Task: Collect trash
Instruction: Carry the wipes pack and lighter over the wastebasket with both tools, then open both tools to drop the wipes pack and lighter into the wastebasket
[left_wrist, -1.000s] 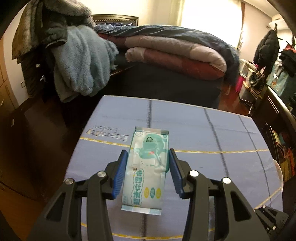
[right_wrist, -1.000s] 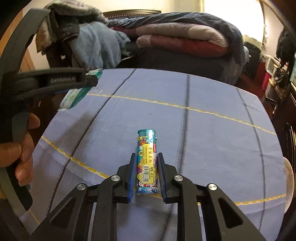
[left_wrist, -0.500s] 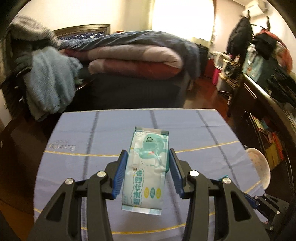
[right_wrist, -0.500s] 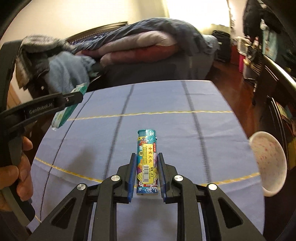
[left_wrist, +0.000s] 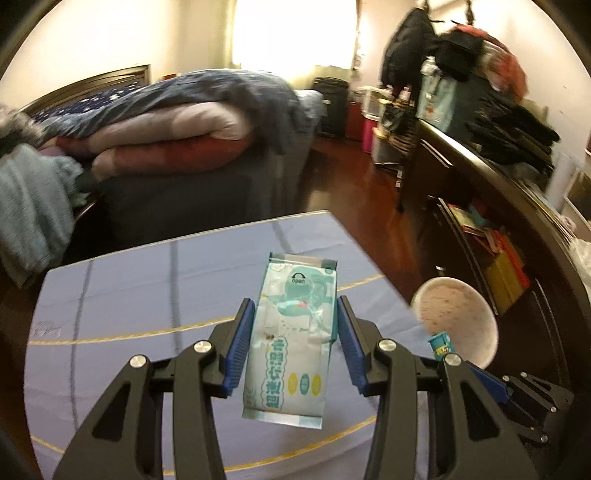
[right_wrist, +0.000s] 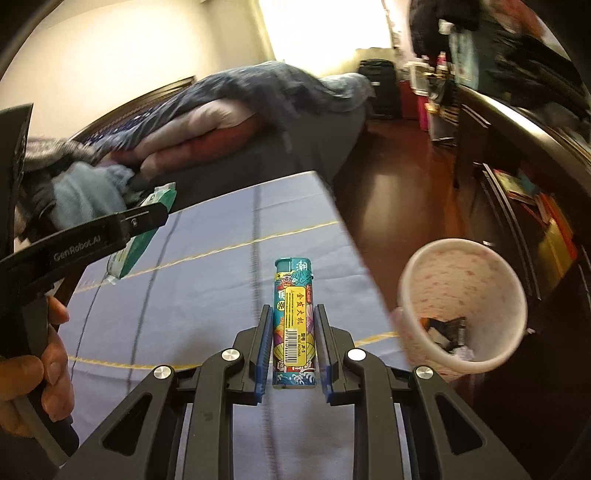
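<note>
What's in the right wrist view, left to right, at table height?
Person's hand → left gripper holding the wet wipes pack → lighter in the right gripper → pink trash bin.

Each camera sits just behind its own hand-held gripper and looks forward along the fingers, down over the blue-clothed surface toward the bed. The left view is close on its hand-held gripper; the right likewise. Both share the surface, bed and pale bin.
</note>
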